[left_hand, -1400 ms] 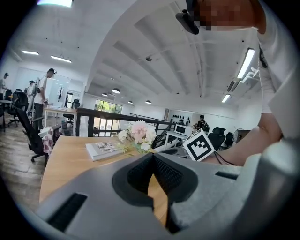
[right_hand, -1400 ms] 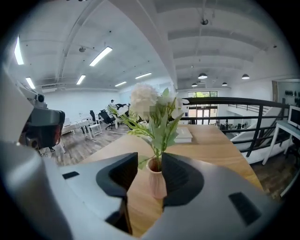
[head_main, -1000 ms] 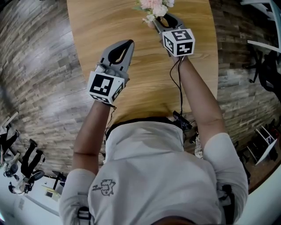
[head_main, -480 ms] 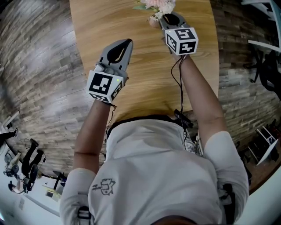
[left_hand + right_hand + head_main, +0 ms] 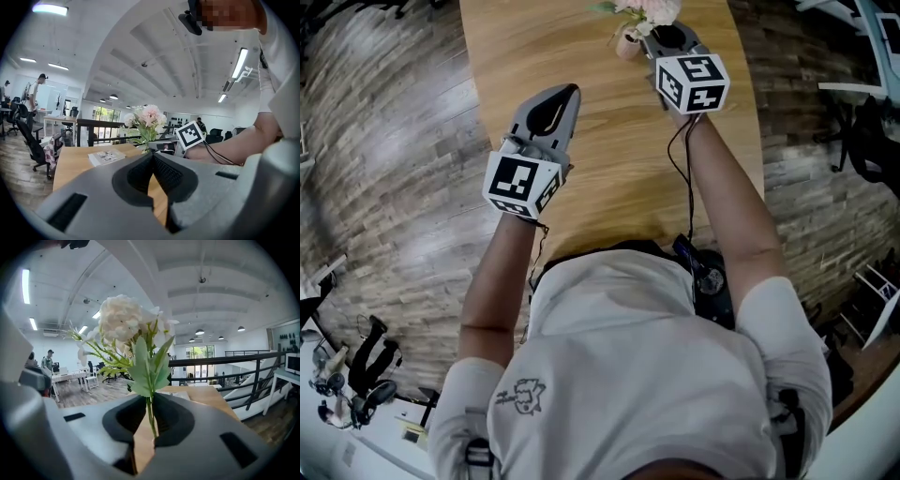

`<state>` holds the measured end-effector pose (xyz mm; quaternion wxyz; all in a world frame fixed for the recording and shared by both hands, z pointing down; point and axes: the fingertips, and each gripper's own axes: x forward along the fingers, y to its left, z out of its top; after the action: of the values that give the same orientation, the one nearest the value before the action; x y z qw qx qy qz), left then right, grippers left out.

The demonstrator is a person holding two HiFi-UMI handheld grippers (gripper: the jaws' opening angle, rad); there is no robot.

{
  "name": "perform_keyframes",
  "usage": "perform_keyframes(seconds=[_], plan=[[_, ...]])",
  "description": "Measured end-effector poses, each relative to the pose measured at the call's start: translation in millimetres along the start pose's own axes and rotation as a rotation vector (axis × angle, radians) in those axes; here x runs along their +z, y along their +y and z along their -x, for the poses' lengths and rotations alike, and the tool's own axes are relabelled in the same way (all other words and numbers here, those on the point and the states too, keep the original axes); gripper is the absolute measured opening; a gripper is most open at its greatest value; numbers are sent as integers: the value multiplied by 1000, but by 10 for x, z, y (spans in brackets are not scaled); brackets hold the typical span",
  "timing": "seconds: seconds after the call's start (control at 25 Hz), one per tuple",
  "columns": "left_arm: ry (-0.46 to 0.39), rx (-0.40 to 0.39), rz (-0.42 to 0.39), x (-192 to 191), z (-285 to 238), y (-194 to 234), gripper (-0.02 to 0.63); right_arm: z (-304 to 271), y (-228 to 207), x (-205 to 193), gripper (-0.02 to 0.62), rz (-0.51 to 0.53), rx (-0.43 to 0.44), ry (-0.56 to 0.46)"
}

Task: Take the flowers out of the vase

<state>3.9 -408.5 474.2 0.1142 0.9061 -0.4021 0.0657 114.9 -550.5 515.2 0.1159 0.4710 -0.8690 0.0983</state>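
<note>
Now the jaws of the right gripper (image 5: 151,403), having just closed, pinch the green stem (image 5: 150,417) of the pale flowers (image 5: 123,318). The left gripper (image 5: 152,158) hovers over the wooden table (image 5: 609,178), jaws pressed together, empty.

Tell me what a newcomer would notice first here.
The bunch of pale pink and white flowers with green leaves fills the right gripper view. Its thin green stem is pinched between the jaws of the grey right gripper, which have just been closing. In the head view the grey left gripper hangs shut and empty over the long light wooden table.
</note>
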Motion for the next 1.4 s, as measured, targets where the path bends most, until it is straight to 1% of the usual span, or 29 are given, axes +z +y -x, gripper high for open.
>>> perform_keyframes(seconds=[0.2,0.36,0.6,0.88,1.04,1.24,1.4], plan=[[-38,-30,-34,191,288,-129,5,298,170,342,49,13,-37,-52],[-55,-50,-53,257,613,-199,5,554,451,439,49,6,-61,-78],[-62,-90,-85,228,1065,-383,5,1007,915,357,49,-17,-83,-89],[-57,-136,-95,82,1580,-529,5,1521,1511,189,49,-42,-107,-94],[-65,-159,-105,44,1742,-650,5,1842,1733,100,49,-63,-122,-106],[-83,-189,-119,63,1855,-811,5,2252,1951,126,50,-79,-132,-144],[-98,-204,-105,62,1898,-1002,5,2584,2080,165,49,-119,-130,-170]])
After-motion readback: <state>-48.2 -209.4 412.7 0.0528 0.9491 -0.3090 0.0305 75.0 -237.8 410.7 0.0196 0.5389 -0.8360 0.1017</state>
